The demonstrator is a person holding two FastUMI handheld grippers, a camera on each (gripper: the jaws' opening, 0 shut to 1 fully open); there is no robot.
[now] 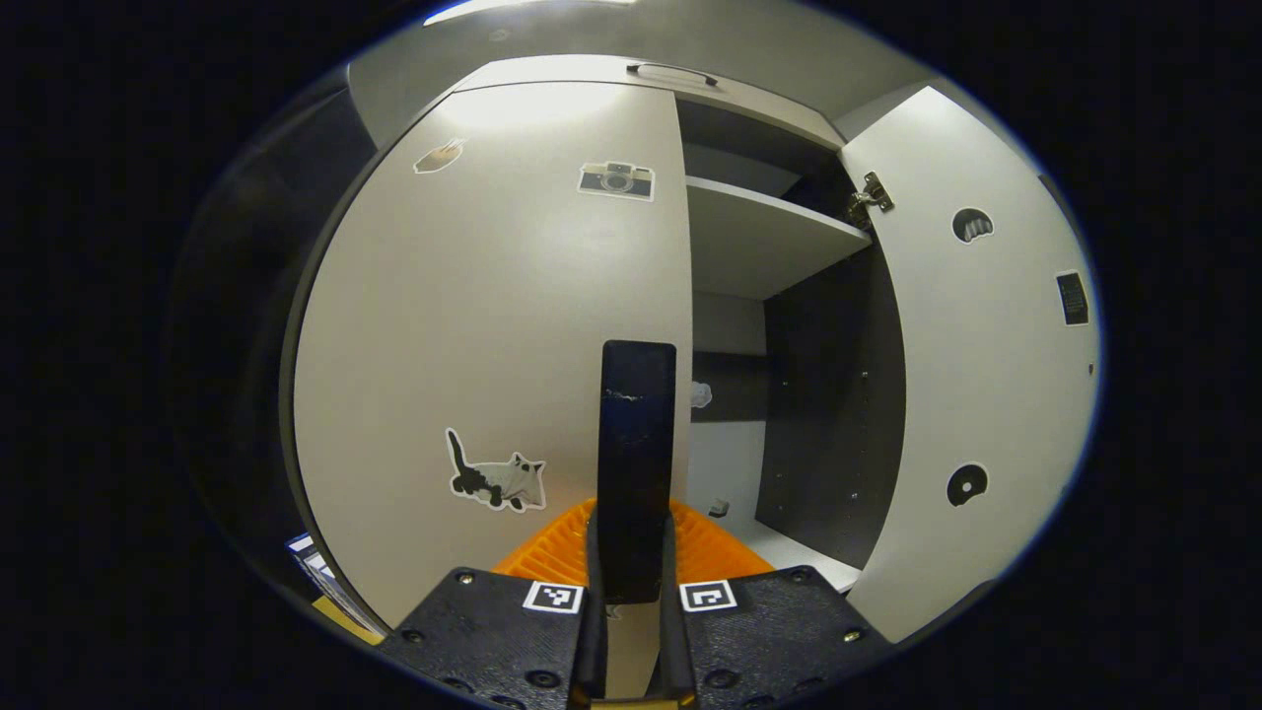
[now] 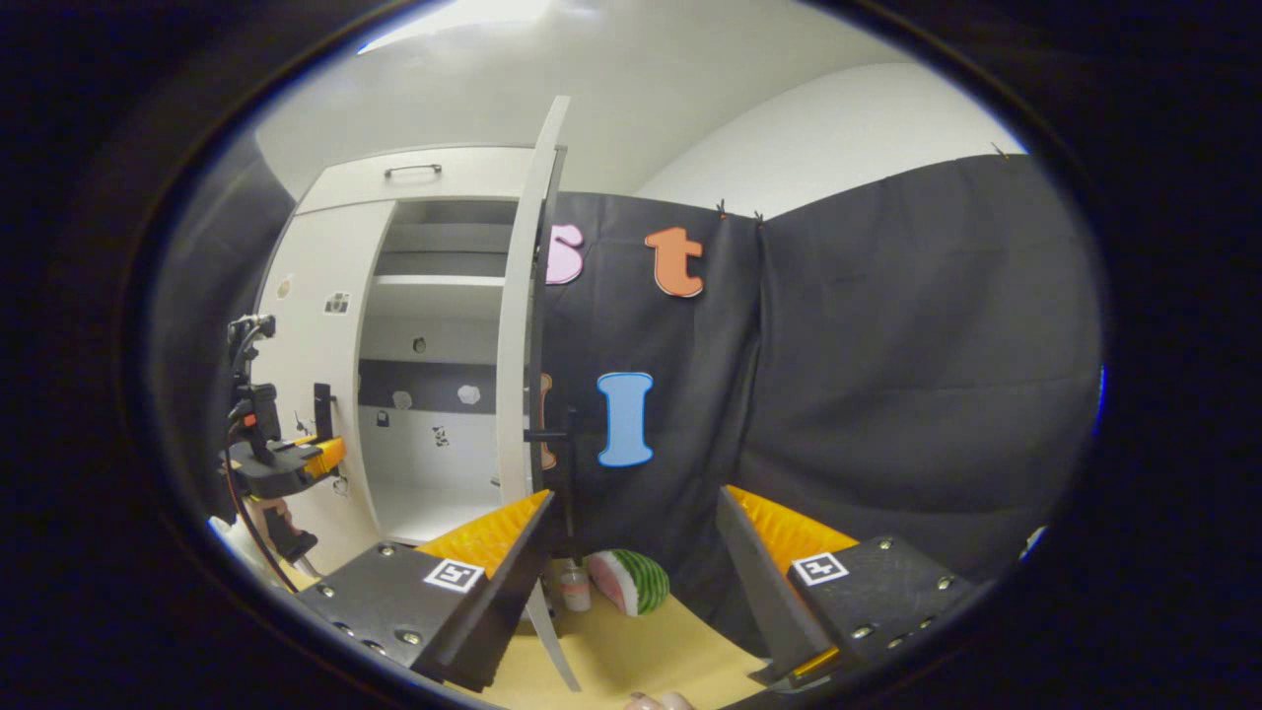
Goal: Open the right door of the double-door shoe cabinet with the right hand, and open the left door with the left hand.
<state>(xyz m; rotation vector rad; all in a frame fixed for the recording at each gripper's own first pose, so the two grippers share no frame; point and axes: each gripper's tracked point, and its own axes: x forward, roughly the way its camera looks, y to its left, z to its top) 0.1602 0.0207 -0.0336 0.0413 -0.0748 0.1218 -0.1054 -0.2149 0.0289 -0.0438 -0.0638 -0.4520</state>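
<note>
The left gripper [image 1: 636,552] is clamped on the handle [image 1: 636,463] of the shut left door [image 1: 493,325], its fingertips hidden behind it. The right door [image 1: 976,355] is swung open; the shelf [image 1: 769,237] is seen bare. The right gripper [image 2: 631,552] is held spread apart beside the right door's edge.

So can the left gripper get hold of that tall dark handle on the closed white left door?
Yes, it seems it already has: the left gripper looks closed around the dark handle on the white left door, with nothing between.
</note>
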